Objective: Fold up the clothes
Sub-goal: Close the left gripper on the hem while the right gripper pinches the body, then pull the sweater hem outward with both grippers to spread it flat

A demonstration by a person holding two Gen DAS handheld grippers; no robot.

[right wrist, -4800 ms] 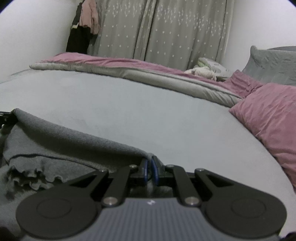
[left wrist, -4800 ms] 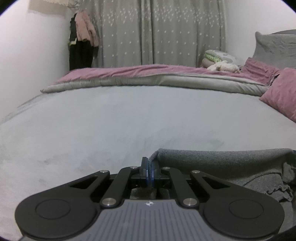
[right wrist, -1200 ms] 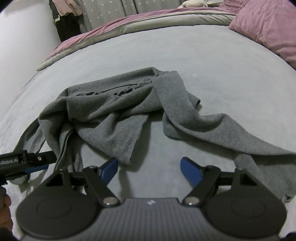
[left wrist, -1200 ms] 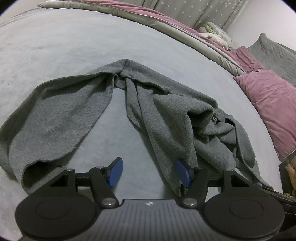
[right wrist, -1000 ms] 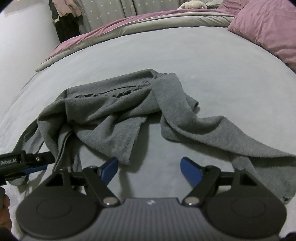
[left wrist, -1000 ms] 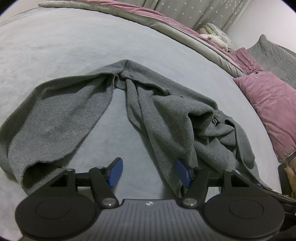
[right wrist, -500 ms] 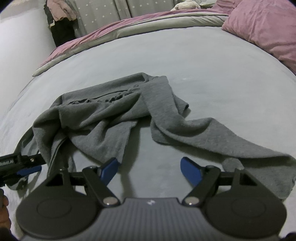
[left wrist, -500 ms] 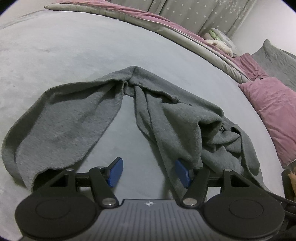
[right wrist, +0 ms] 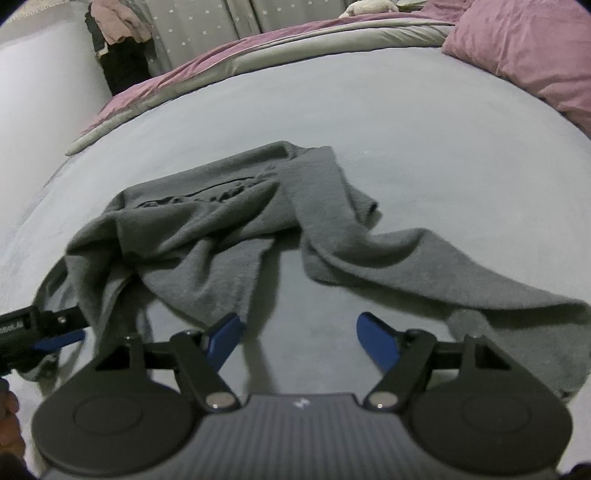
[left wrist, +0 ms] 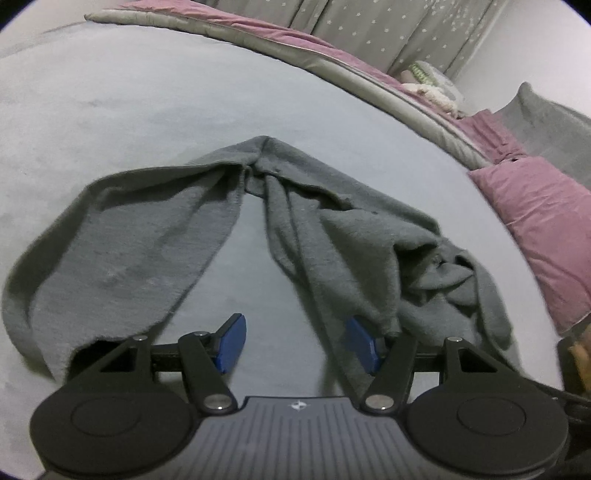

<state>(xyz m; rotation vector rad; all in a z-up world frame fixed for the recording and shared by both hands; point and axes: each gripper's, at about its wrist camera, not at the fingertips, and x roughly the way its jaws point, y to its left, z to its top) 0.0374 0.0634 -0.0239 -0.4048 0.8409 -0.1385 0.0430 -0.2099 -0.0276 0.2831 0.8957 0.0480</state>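
Note:
A dark grey knit garment [left wrist: 332, 236] lies crumpled on the light grey bed, its two long parts spread apart like an upside-down V. My left gripper [left wrist: 295, 341] is open just above the bare sheet between those parts, its right fingertip [left wrist: 360, 341] close against the cloth. In the right wrist view the same garment [right wrist: 221, 229] lies bunched ahead, one long part trailing off to the right. My right gripper [right wrist: 301, 341] is open over bare sheet with nothing between its fingers. The left gripper's tip [right wrist: 40, 332] shows at that view's left edge.
Pink pillows [left wrist: 546, 229] lie at the bed's right side, with a grey pillow [left wrist: 546, 118] behind. A folded pink and grey duvet [left wrist: 258, 33] runs along the far edge. Star-patterned curtains [right wrist: 207, 22] and hanging clothes [right wrist: 118, 44] stand beyond. A hand [right wrist: 7, 410] shows at lower left.
Both grippers were shut on the garment's edge several seconds ago and now stand open with the garment lying on the bed. Over the last second both views have shifted slightly.

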